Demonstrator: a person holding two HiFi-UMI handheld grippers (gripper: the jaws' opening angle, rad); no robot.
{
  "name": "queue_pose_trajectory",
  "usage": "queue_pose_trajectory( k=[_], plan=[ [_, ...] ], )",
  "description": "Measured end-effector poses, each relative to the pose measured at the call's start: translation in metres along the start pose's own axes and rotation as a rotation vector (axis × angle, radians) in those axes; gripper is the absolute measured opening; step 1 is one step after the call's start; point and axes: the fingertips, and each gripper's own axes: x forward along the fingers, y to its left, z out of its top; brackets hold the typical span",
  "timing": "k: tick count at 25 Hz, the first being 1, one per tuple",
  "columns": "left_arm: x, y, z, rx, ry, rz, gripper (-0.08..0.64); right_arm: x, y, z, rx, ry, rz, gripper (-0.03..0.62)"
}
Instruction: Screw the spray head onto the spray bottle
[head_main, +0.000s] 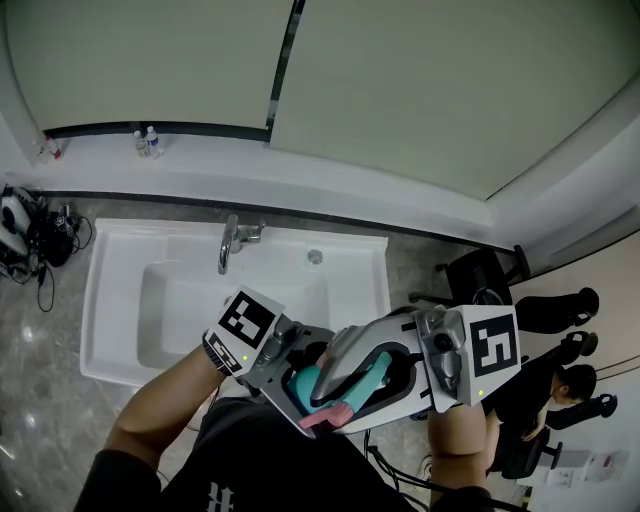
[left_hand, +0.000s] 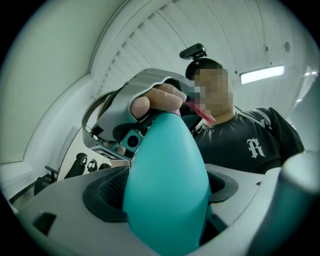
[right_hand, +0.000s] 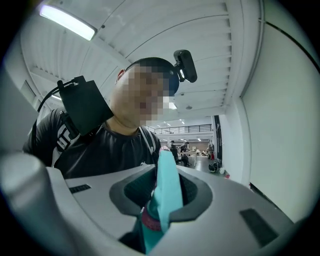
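In the head view both grippers meet close to my body, below the sink. The teal spray bottle (head_main: 303, 384) sits in my left gripper (head_main: 292, 372), and in the left gripper view the teal spray bottle (left_hand: 167, 185) fills the gap between the jaws of that gripper (left_hand: 167, 202). The teal spray head (head_main: 362, 374) with its pink tip (head_main: 322, 418) lies in my right gripper (head_main: 390, 378). Seen from the right gripper view, the spray head (right_hand: 167, 187) and its pink collar (right_hand: 149, 220) stand between the dark pads of the right gripper (right_hand: 161, 200). The joint between head and bottle is hidden.
A white sink (head_main: 110, 300) with a chrome faucet (head_main: 232, 245) lies ahead of me. Two small bottles (head_main: 147, 143) stand on the back ledge. Cables and gear (head_main: 30, 235) lie at the left. A seated person (head_main: 560, 385) and chairs are at the right.
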Motion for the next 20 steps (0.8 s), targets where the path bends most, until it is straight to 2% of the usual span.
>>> queue_pose_trajectory(
  k=[4,11,15,20],
  plan=[
    [0.007,0.002,-0.001,0.023,0.008,0.066,0.423,0.001,0.005,0.001,-0.001,0.024,-0.063,0.083],
    [-0.014,0.023,0.005,0.031,-0.014,0.211,0.423,-0.017,-0.023,-0.002,0.013,0.020,-0.239,0.083],
    [-0.021,0.027,0.004,0.039,-0.014,0.266,0.423,-0.023,-0.025,-0.005,0.013,-0.001,-0.279,0.083],
    [-0.022,0.032,-0.003,0.030,0.045,0.321,0.422,-0.027,-0.026,-0.009,0.023,-0.017,-0.305,0.083]
  ],
)
